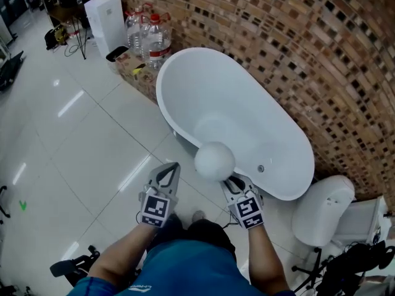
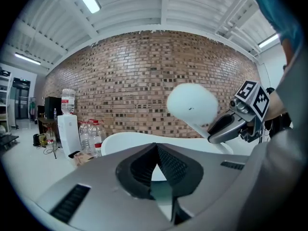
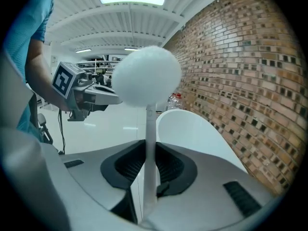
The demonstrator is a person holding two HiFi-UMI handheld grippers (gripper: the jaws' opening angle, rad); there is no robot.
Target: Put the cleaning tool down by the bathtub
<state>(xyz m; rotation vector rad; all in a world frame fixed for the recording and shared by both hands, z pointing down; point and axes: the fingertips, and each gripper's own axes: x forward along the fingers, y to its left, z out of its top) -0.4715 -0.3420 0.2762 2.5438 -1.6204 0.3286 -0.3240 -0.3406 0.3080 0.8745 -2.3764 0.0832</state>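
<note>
The cleaning tool is a white ball head on a thin white stick. My right gripper is shut on the stick and holds it upright, with the ball head above the jaws. It hangs over the near rim of the white oval bathtub, which stands on the floor against the brick wall. My left gripper is level with the right one and just left of the ball, shut with nothing in it. The left gripper view shows the ball held in the right gripper above the tub.
Large water bottles, a cardboard box and a white appliance stand past the tub's far end. A white rounded unit and black stands sit right of the near end. Glossy tiled floor spreads to the left.
</note>
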